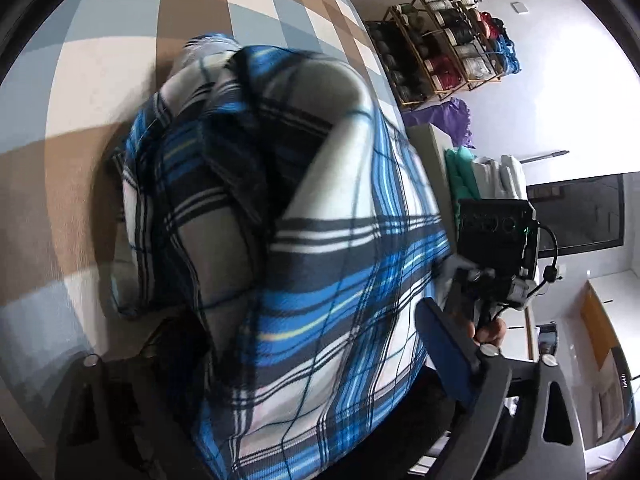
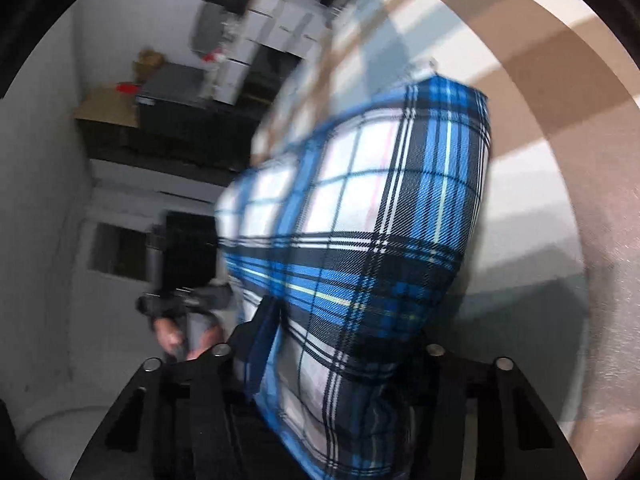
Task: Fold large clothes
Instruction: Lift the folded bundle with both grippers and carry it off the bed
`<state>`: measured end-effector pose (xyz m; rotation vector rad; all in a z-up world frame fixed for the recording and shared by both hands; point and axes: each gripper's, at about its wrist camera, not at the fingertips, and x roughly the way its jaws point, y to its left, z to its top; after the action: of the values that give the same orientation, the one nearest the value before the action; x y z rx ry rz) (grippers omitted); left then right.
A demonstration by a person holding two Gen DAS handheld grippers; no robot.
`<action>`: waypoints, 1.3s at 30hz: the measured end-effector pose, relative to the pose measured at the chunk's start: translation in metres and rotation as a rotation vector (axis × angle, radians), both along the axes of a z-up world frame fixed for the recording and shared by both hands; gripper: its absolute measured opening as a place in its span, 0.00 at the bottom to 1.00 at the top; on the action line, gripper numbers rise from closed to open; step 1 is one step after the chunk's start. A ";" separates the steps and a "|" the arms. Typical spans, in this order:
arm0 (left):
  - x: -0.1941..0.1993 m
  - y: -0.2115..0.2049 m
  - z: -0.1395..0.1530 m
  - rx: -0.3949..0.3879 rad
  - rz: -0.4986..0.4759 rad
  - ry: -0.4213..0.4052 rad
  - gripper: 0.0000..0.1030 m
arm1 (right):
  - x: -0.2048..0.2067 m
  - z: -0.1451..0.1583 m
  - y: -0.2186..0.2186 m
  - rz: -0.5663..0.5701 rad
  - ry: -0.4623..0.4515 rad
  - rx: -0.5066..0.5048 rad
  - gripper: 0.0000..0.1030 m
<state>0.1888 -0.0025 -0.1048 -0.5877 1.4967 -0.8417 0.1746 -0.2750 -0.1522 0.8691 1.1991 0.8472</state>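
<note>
- Blue, white and black plaid fabric garment (image 1: 320, 272) is held lifted and bunched above a brown, white and grey-blue checked cloth surface (image 1: 100, 80).
- Left gripper (image 1: 304, 364) is closed on the garment; fabric is pinched between its blue-padded fingers (image 1: 444, 352) and drapes ahead of them.
- Right gripper (image 2: 340, 364) is clamped on the garment's lower edge; cloth fills the gap between its black fingers (image 2: 260, 332).
- In the right wrist view the garment (image 2: 360, 220) balloons ahead of the jaws, motion-blurred.
- The other handheld gripper unit (image 1: 496, 248) is seen right of the left jaws.
- A wire rack of rolled items (image 1: 444, 40) is seen far ahead, upper right.
</note>
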 end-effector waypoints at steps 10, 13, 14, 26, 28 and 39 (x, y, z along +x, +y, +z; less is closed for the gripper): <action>-0.008 0.015 0.000 0.031 0.032 0.009 0.29 | -0.005 0.009 0.009 0.018 -0.065 -0.043 0.24; -0.014 0.012 0.008 0.042 0.026 -0.006 0.24 | -0.010 0.026 0.015 0.039 -0.111 -0.072 0.22; -0.016 0.013 0.010 0.037 0.033 0.001 0.24 | -0.012 0.030 0.015 0.040 -0.116 -0.064 0.22; -0.048 0.082 0.091 0.021 0.136 -0.094 0.24 | -0.013 0.104 0.083 0.084 -0.220 0.007 0.22; -0.057 0.107 0.113 0.027 0.158 -0.119 0.24 | -0.011 0.126 0.109 0.119 -0.248 0.024 0.22; -0.141 0.316 0.211 0.155 0.432 -0.245 0.24 | 0.006 0.177 0.334 0.357 -0.293 0.196 0.22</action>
<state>0.0477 0.3138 0.1058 -0.6373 1.1419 -0.4393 0.1803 0.0588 0.0244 0.6640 1.0370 1.3512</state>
